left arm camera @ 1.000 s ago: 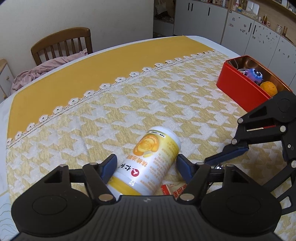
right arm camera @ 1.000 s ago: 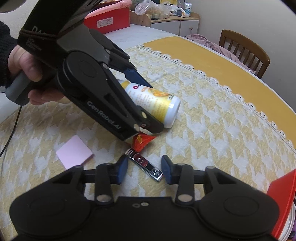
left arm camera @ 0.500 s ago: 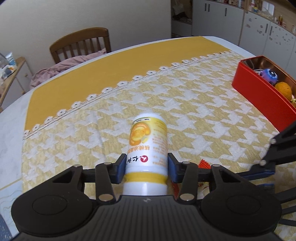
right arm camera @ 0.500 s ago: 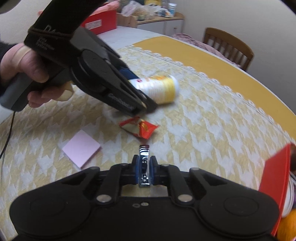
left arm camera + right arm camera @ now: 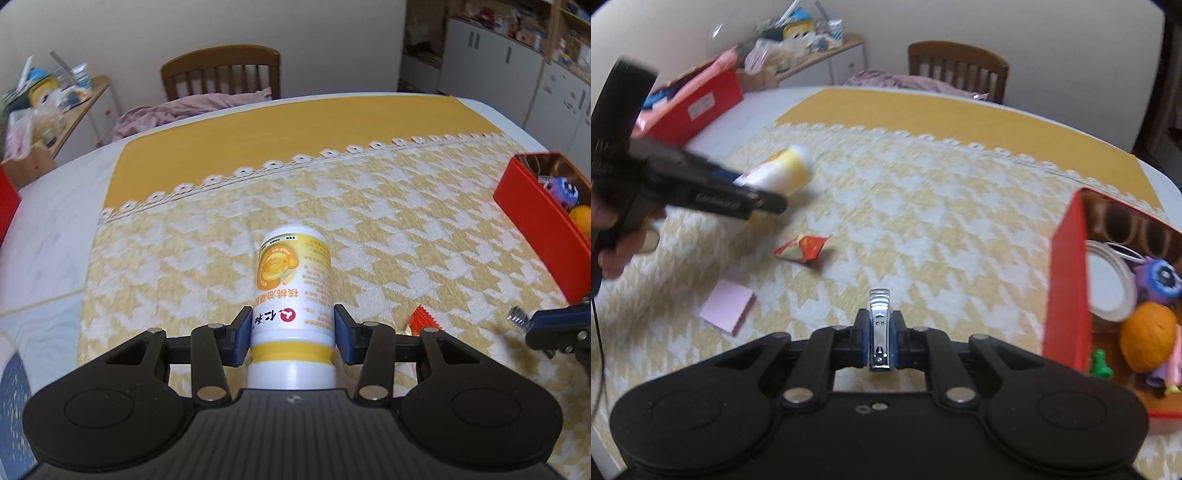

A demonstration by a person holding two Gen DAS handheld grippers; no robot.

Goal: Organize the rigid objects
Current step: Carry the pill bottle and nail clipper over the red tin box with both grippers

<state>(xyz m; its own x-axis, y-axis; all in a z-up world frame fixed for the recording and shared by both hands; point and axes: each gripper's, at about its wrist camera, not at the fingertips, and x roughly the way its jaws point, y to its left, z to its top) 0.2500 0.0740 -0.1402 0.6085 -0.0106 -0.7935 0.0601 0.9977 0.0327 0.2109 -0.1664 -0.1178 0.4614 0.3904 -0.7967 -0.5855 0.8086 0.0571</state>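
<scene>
Clamping yellow-label bottle (image 5: 293, 295) between left gripper (image 5: 292, 334) pads near its cap end, above the tablecloth (image 5: 388, 229), while right gripper (image 5: 880, 338) pinches nail clipper (image 5: 879, 328) lengthwise, left of the red box (image 5: 1067, 288).

We are clamping our left gripper (image 5: 292, 334) onto the bottle (image 5: 293, 291), blue pads pressing both its sides. Our right gripper (image 5: 880, 341) is pinching the nail clipper (image 5: 880, 328), jaws nearly together.
</scene>
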